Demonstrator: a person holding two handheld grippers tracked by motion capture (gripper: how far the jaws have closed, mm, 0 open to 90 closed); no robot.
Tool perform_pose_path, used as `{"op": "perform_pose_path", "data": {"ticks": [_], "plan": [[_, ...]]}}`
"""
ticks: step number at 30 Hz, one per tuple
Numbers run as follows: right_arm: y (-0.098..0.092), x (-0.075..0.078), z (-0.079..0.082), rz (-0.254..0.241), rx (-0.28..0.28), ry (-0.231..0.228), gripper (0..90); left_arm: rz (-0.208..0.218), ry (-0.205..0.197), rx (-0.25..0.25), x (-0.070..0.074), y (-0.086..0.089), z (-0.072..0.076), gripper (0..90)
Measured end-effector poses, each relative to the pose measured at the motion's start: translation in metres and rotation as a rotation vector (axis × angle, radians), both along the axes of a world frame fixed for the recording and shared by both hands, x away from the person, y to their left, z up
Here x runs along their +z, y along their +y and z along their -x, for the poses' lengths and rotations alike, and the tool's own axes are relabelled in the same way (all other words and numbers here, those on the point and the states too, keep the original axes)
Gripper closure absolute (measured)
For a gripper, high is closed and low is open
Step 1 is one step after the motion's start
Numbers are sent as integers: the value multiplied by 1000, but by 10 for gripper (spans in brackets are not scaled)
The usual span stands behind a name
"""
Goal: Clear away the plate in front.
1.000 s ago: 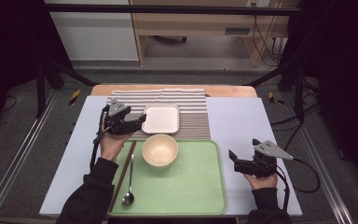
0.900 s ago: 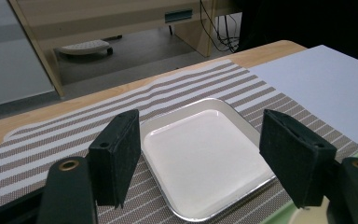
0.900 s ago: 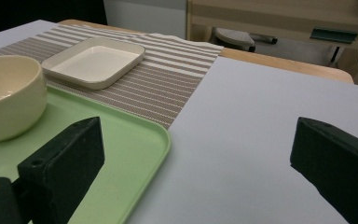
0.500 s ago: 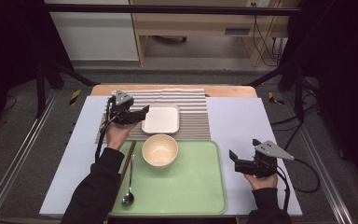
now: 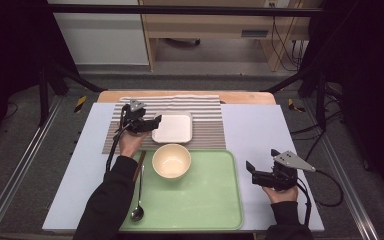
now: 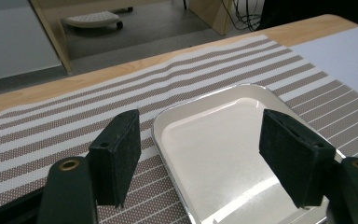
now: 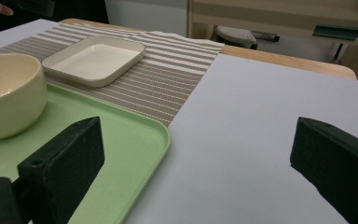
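Note:
A white square plate (image 5: 173, 128) (image 6: 223, 149) lies on a striped placemat (image 5: 205, 125) (image 6: 74, 126). My left gripper (image 5: 154, 122) (image 6: 200, 154) is open at the plate's left edge. One jaw hangs over the mat and the other over the plate's inside, so the rim lies between them untouched. A cream bowl (image 5: 171, 160) (image 7: 7, 93) stands on the green tray (image 5: 205, 200) (image 7: 135, 140). My right gripper (image 5: 260, 162) (image 7: 196, 163) is open and empty, low over the white table surface just right of the tray. The plate (image 7: 95, 58) also shows far off in the right gripper view.
A metal spoon (image 5: 139, 197) and a brown stick (image 5: 140, 166) lie along the tray's left edge. The white table cover (image 5: 260, 130) stretches to the right of the mat. A wooden table edge (image 5: 180, 96) runs behind the mat.
My left gripper has moved right and down, closing in on the plate's left edge with its jaws still wide. The right gripper has stayed where it was.

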State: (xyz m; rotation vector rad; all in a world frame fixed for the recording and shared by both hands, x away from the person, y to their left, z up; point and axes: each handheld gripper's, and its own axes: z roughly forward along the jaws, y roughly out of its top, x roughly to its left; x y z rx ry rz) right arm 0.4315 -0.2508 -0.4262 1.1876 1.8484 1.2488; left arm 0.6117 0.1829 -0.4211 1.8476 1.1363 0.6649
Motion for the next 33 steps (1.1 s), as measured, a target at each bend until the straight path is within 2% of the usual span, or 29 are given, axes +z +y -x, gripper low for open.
{"op": "perform_pose_path", "data": {"ticks": [4, 8, 17, 21, 28, 33], "plan": [[1, 0, 0, -1, 3, -4, 33, -9, 30, 8, -10, -1, -6, 314], [1, 1, 0, -4, 5, -2, 33, -62, 64, 1, -18, -3, -9, 342], [1, 1, 1, -2, 4, -4, 33, -93, 145, 8, -33, 0, -15, 407], [1, 1, 0, 0, 3, -3, 33, -102, 174, 3, -38, -2, -16, 454], [1, 1, 0, -2, 3, -2, 33, -91, 208, 18, -46, 0, -15, 545], [1, 1, 0, -3, 3, 1, 33, -102, 214, 27, -48, -2, -15, 607]]}}
